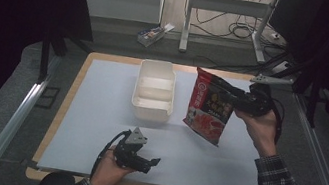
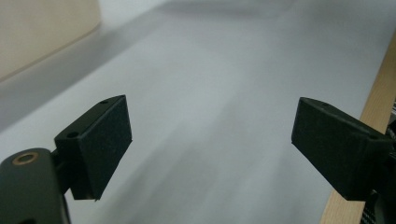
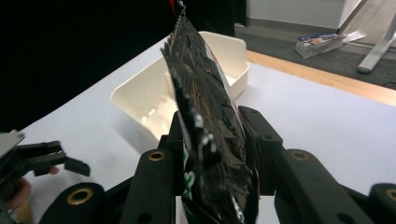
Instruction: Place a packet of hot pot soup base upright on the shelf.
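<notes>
A red and black snack bag hangs in the air right of a cream plastic bin, held by my right gripper, which is shut on the bag's right edge. In the right gripper view the bag is pinched between the two black jaws, its dark crinkled back toward the camera, with the bin beyond it. My left gripper rests low near the table's front edge, open, with nothing between its fingers; bare white surface lies ahead of it.
A white mat covers the wooden table. The table's wooden edge runs close on the right in the left gripper view. On the floor beyond the table lie a small box, desk legs and cables.
</notes>
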